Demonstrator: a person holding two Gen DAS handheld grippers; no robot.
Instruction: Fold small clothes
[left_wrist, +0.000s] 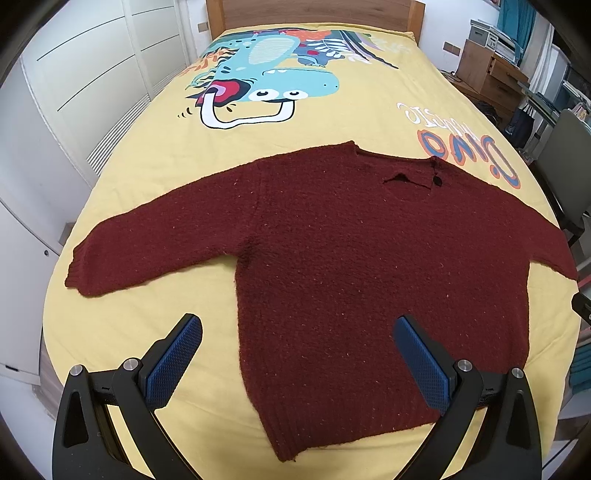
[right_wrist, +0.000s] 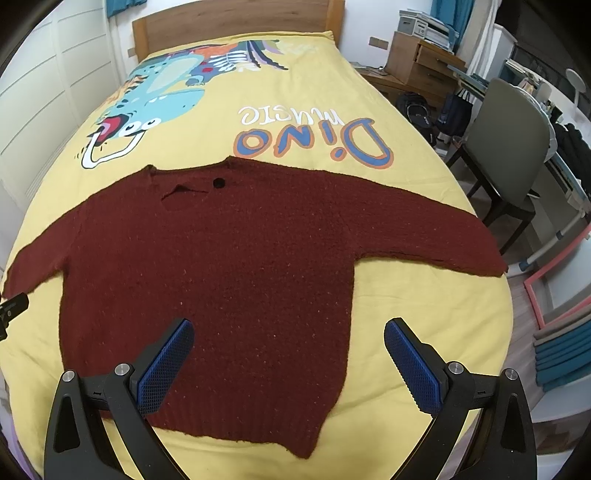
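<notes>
**One sweater spread flat, both grippers hovering apart**

One dark red knitted sweater (left_wrist: 369, 266) lies flat and unfolded on the near half of a yellow bedspread (left_wrist: 332, 122), neckline toward the far end, ribbed hem toward the near edge. Both sleeves stretch outward, the left one angling toward the near left and the right one reaching the bed's right edge. A small black button (right_wrist: 219, 182) sits at the collar beside a short slit in the knit.

Above the hem's left part, the left gripper (left_wrist: 297, 360) hangs with its blue textured pads (left_wrist: 173, 363) spread wide and nothing between them; one pad shows over bare bedspread, the other over the sweater body. Likewise, the right gripper (right_wrist: 288, 363) hangs with fingers wide apart and unloaded, straddling the hem's right corner.

Farther up the bedspread are a cartoon blue dinosaur print (left_wrist: 266, 77) and the lettering "Dino music" (right_wrist: 314, 136). A wooden headboard (right_wrist: 229, 18) closes the far end. White wardrobe doors (left_wrist: 85, 74) line the left, while a grey chair (right_wrist: 513, 147) and a wooden drawer unit (right_wrist: 424, 62) stand to the right.
</notes>
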